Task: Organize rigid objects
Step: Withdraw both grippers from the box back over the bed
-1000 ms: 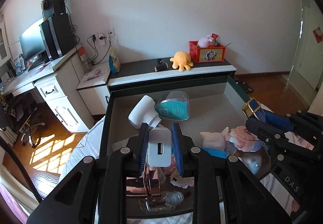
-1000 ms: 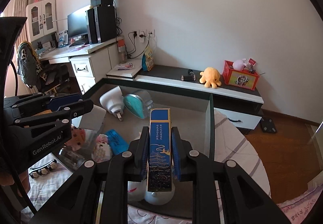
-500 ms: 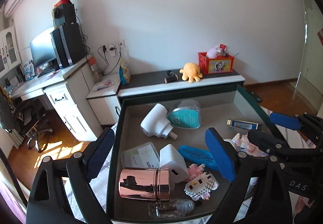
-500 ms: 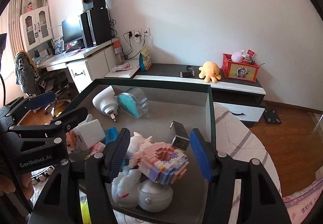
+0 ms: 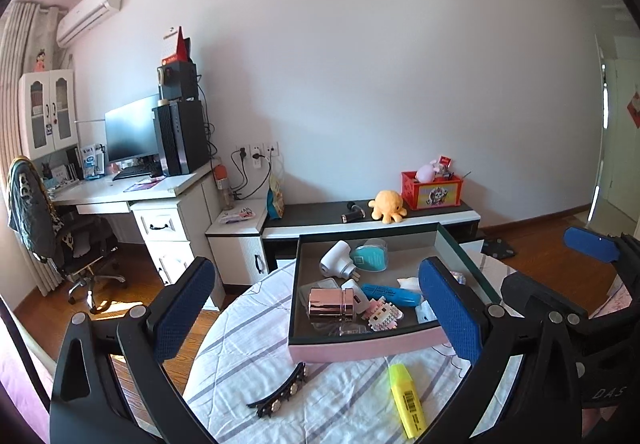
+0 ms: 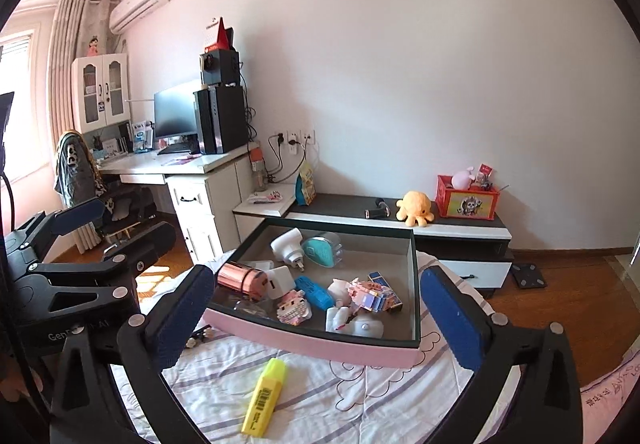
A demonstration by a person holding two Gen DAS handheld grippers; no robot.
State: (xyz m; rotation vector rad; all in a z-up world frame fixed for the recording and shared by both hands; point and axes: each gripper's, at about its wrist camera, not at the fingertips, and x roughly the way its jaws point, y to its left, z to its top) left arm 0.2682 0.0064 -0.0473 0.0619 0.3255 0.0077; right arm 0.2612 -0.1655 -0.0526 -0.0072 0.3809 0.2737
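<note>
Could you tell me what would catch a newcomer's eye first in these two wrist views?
Probably the pink-fronted tray on the striped bedsheet, crowded with small things: a rose-gold canister at its left and a pastel brick figure towards its right. In front of it a yellow highlighter lies loose on the sheet, with a black jewelled hair clip to its left. Framing it all, the left claw and right claw stand wide open and empty.

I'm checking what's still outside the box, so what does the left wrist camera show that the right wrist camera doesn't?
Only the left wrist view shows the whole black hair clip on the bedsheet; the right wrist view catches just a bit of it behind a finger. Only the right wrist view shows the window at far left. Both show the yellow highlighter outside the pink box, and both grippers open and empty.
</note>
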